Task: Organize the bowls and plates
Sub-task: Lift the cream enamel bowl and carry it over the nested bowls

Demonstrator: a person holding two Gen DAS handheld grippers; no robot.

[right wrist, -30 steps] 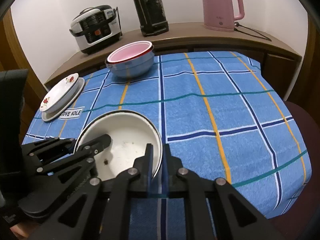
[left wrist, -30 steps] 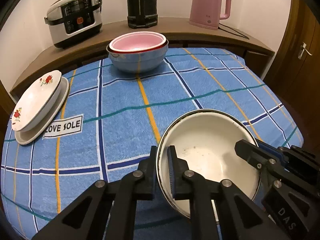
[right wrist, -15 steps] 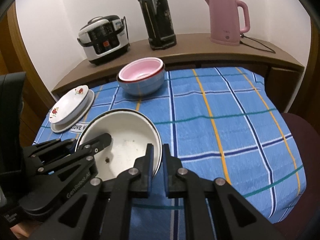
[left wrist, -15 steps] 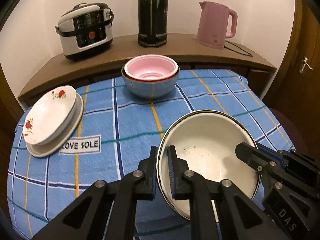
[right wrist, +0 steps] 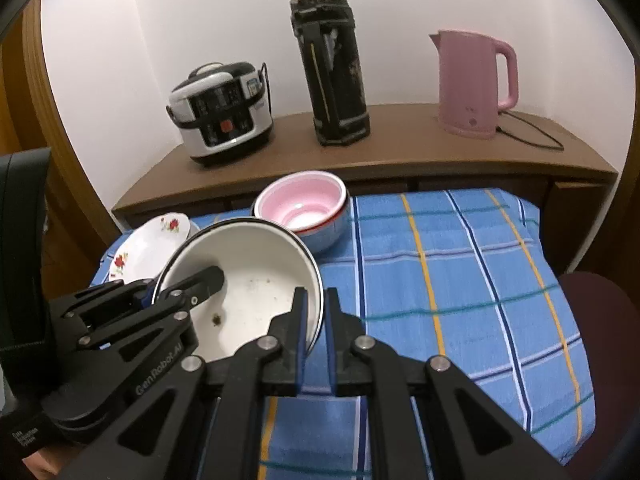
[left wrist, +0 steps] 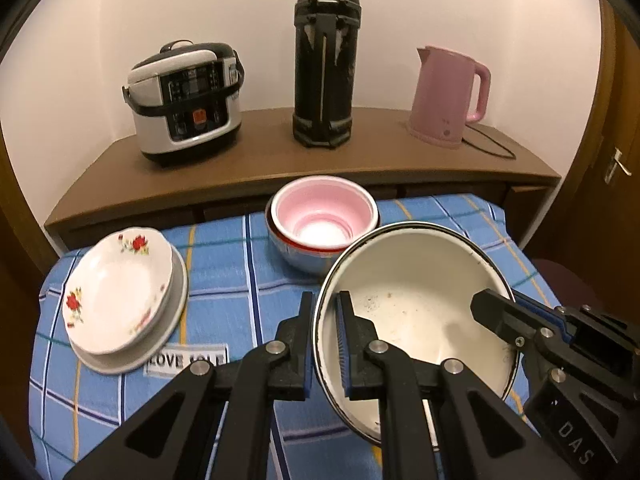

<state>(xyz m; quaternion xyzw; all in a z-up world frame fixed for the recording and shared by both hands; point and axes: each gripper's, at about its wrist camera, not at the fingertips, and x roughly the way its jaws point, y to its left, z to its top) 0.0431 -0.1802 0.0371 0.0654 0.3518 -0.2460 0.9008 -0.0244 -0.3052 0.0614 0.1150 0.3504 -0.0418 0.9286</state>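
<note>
- Behind everything runs a wooden shelf against a pale wall, carrying one cooker, one dark flask and one pink kettle; nearer lies the table's blue checked cloth.
- One white bowl is carried between two tools, each on an opposite side of the rim, which I judge shares the load and keeps a wide bowl level.
- Left gripper pinches the bowl's left rim, one finger outside the wall and one inside.
- Right gripper pinches the right rim the same way, its jaws nearly together with only the wall between them.
- From the left view the bowl appears raised off the cloth, though the underside is hidden.
- Ahead of both grippers, at the cloth's far edge, sits a stack: one pink bowl nested in one grey-blue bowl, with a red rim between them that may be a third; I cannot tell.
- The white bowl looks wider than that stack, so nesting it on top seems unlikely to seat well; that is a judgement.
- Ahead and left of the left gripper, two plates lie stacked, a rose-patterned one on a plain one, tilted off-centre.
</note>
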